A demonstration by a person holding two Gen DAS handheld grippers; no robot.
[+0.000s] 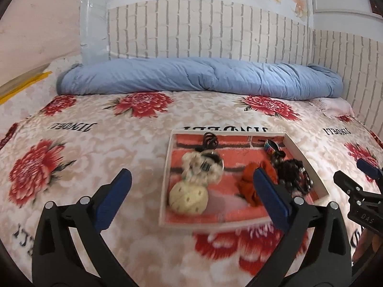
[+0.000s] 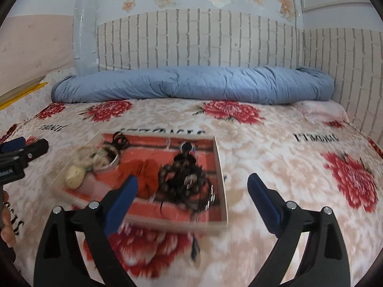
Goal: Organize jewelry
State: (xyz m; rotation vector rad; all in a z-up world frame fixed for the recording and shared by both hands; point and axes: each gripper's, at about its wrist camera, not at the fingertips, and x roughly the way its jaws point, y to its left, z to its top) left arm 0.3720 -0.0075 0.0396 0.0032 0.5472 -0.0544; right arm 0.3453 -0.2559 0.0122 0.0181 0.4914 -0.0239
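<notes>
Both grippers hung over the bed (image 1: 95,143), spread wide, nothing held. The jewelry sat in a shallow white tray (image 1: 167,167) lined w/ red cloth, just ahead of both.

The left gripper (image 1: 191,184) faced the tray's left half: cream bead string (image 1: 201,167) and round cream piece (image 1: 188,197) lay between its fingers, ahead. The right gripper (image 2: 192,191) faced the right half, w/ the dark bead bracelet (image 2: 184,179) nearly centred ahead, so right looked nearer for that pile. Orange scrunchie (image 2: 146,174) touched the dark beads; small black hair tie (image 1: 210,141) lay at the far rim.

Tangled strands and the tray wall looked like the likely snags. Blue rolled quilt (image 1: 198,79) lay well behind.
</notes>
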